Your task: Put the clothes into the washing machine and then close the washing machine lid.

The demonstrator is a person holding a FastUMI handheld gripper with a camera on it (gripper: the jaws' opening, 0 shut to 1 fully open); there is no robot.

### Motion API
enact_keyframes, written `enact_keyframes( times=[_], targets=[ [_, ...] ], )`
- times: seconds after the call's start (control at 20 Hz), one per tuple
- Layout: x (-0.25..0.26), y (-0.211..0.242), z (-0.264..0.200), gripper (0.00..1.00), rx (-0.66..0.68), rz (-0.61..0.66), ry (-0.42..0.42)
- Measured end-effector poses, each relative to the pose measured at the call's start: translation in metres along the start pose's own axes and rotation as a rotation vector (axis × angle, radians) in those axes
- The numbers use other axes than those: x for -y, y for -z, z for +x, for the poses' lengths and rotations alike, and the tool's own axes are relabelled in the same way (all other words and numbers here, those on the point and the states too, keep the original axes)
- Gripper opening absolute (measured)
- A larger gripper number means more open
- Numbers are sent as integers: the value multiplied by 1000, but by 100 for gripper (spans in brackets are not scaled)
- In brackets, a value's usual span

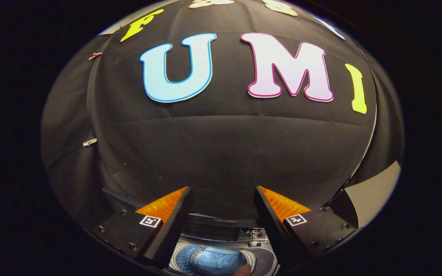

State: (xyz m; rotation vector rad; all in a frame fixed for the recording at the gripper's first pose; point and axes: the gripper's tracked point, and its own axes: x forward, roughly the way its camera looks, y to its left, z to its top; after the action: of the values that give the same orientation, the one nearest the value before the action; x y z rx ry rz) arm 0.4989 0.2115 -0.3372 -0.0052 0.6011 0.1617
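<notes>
My gripper is open, its two fingers spread wide with nothing between them, held high and pointed at the black cloth wall. Below and between the fingers I see the top of the washing machine with its round drum opening. A light blue garment lies inside the drum. The machine's lid stands raised at the back of the opening, seen as a dark band. A fingertip of a person's hand shows at the near rim of the drum.
The black cloth wall stands close ahead beyond the fingers. A pale panel shows to the right of the cloth. Two small clips hold the cloth at the left.
</notes>
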Motion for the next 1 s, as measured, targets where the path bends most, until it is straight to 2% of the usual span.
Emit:
enact_keyframes(
  times=[0.4,0.8,0.9,1.0],
  targets=[
    [-3,15,-28,100,42,-8,-3],
    [-10,45,-62,100,70,-10,-48],
    [-13,64,-71,100,45,-2,-73],
    [-12,100,-76,100,-49,-6,-61]
  ],
)
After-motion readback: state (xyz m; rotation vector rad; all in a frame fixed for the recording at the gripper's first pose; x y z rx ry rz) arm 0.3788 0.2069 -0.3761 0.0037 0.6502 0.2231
